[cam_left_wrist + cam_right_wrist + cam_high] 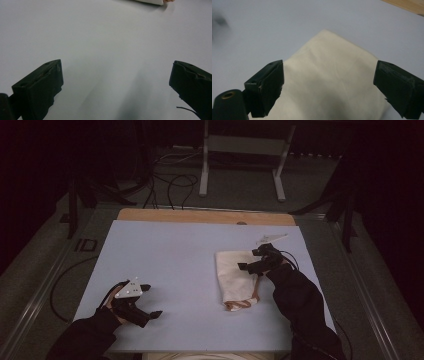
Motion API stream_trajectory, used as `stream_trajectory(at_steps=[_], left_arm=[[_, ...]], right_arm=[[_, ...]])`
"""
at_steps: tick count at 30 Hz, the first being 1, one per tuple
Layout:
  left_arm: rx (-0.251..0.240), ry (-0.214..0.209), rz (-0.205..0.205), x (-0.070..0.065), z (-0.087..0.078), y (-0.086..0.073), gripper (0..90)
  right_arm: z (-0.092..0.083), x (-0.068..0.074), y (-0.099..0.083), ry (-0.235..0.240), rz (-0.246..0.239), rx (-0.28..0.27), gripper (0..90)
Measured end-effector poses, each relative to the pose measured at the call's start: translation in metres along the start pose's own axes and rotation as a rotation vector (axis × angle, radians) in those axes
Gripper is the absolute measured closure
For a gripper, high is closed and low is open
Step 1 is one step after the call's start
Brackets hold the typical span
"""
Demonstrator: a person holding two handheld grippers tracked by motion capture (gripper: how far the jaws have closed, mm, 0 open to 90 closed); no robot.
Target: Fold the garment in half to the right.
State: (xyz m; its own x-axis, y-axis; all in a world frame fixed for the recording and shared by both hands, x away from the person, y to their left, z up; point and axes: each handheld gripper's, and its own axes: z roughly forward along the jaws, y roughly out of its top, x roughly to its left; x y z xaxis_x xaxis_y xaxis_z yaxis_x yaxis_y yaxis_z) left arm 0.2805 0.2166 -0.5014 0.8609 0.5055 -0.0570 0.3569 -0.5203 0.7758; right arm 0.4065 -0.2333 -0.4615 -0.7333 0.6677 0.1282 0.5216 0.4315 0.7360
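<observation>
A folded cream cloth [234, 279] with a brown-trimmed near edge lies on the right half of the pale blue table top [175, 255]. My right gripper [250, 260] hovers over the cloth's far right part, jaws wide open and nothing between them; in the right gripper view the cloth [329, 82] spreads under the gripper [328, 86]. My left gripper [150, 301] rests open near the front left of the table, far from the cloth. In the left gripper view the gripper [116, 82] faces bare table, with the cloth's edge [150, 1] at the top.
A strip of wooden board [205, 216] runs along the table's far edge. Beyond it on the floor are cables [170, 182] and a white metal stand [240, 155]. A small white plate [271, 238] lies just past my right gripper.
</observation>
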Motion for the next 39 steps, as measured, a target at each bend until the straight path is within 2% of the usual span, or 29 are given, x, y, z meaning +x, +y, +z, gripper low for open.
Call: stream_trajectory(at_steps=[13, 27, 35, 37, 39], left_arm=[[0.001, 0.004, 0.004, 0.000, 0.000, 0.000, 0.0], [-0.001, 0.008, 0.006, 0.000, -0.002, 0.001, 0.0], [-0.005, 0.008, 0.002, 0.000, -0.003, 0.000, 0.0], [-0.005, 0.009, 0.003, 0.000, -0.003, 0.000, 0.0], [-0.006, 0.008, 0.001, 0.000, -0.003, 0.000, 0.0]], right_arm=[[-0.022, 0.009, -0.032, 0.019, -0.001, -0.033, 9.7], [-0.031, 0.026, -0.068, 0.043, -0.019, -0.017, 9.6], [-0.034, 0.036, -0.086, 0.041, -0.032, 0.007, 9.7], [-0.037, 0.040, -0.091, 0.054, -0.035, -0.006, 9.7], [-0.038, 0.044, -0.095, 0.046, -0.048, -0.010, 9.7]])
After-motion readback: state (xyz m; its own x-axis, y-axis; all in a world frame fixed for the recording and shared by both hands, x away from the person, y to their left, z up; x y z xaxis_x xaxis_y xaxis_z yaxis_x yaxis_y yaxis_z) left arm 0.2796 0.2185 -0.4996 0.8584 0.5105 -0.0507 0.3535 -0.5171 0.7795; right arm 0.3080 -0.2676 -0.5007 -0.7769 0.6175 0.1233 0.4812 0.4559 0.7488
